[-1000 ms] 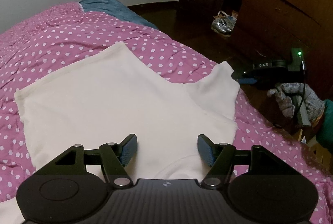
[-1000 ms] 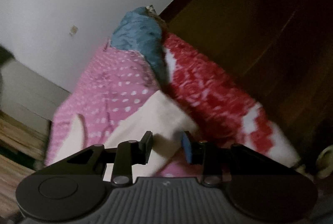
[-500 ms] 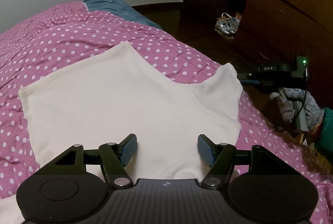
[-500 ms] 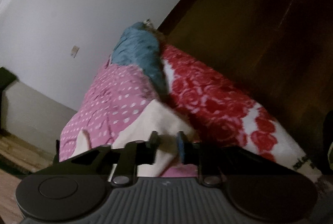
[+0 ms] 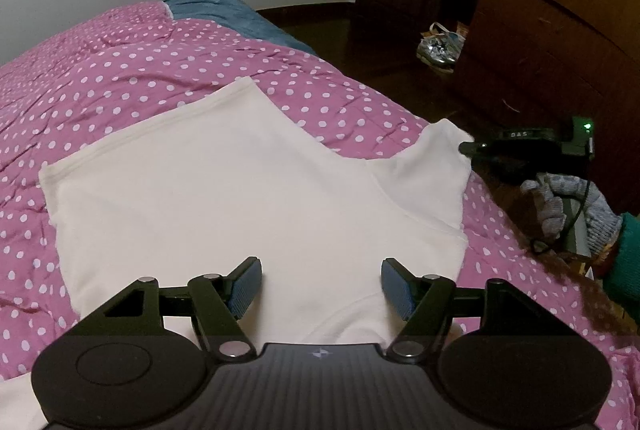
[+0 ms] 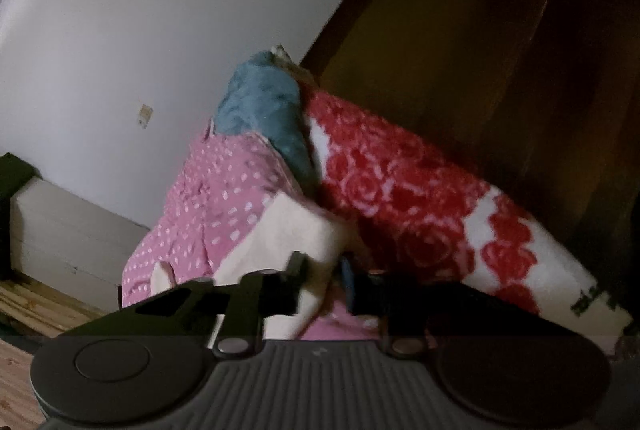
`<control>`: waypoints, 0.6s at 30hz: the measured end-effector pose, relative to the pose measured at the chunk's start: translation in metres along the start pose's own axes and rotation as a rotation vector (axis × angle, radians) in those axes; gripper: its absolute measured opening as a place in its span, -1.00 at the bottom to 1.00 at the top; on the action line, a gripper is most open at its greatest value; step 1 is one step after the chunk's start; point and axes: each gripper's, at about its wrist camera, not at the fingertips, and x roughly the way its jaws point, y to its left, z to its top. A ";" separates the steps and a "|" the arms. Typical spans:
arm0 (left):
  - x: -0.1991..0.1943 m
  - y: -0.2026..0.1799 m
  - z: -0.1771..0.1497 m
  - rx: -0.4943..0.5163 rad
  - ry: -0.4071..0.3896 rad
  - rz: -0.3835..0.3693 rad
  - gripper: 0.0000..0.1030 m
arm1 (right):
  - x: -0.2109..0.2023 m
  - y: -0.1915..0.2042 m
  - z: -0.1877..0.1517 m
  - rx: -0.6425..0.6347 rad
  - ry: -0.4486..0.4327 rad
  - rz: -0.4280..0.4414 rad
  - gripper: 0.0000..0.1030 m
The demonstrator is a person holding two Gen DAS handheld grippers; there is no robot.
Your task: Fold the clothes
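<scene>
A white shirt [image 5: 240, 182] lies spread flat on the pink dotted bedspread [image 5: 120, 70]. Low over its near part, by the neckline, my left gripper [image 5: 320, 270] stands open with nothing between its blue pads. At the bed's right edge the shirt's sleeve [image 5: 428, 170] points outward, and my right gripper [image 5: 466, 149] meets its tip. In the right wrist view the right gripper [image 6: 324, 270] has its jaws closing on the sleeve [image 6: 296, 226], with white cloth pinched between them. A gloved hand [image 5: 560, 198] holds that gripper.
A blue blanket [image 5: 224, 10] lies at the bed's far end. A red rose blanket [image 6: 400, 190] hangs down the bed's side. Dark wooden cabinets [image 5: 560, 10] and a bag [image 5: 440, 46] on the dark floor stand to the right.
The right gripper's jaws have narrowed onto the sleeve's edge and it has rolled a little. The left gripper has stayed open in the same spot.
</scene>
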 end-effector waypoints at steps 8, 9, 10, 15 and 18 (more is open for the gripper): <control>-0.006 0.004 -0.002 -0.010 -0.012 0.014 0.36 | -0.019 0.039 0.004 -0.093 -0.025 0.065 -0.92; -0.008 0.005 -0.003 -0.012 -0.014 0.017 0.36 | -0.021 0.046 0.004 -0.108 -0.024 0.075 -0.92; -0.009 0.006 -0.003 -0.015 -0.017 0.021 0.36 | -0.023 0.056 0.005 -0.128 -0.020 0.089 -0.92; -0.021 0.016 -0.003 -0.035 -0.036 0.054 0.36 | -0.034 0.111 0.000 -0.227 0.019 0.170 -0.92; -0.033 0.026 -0.004 -0.056 -0.065 0.083 0.39 | -0.038 0.147 -0.008 -0.284 0.053 0.231 -0.92</control>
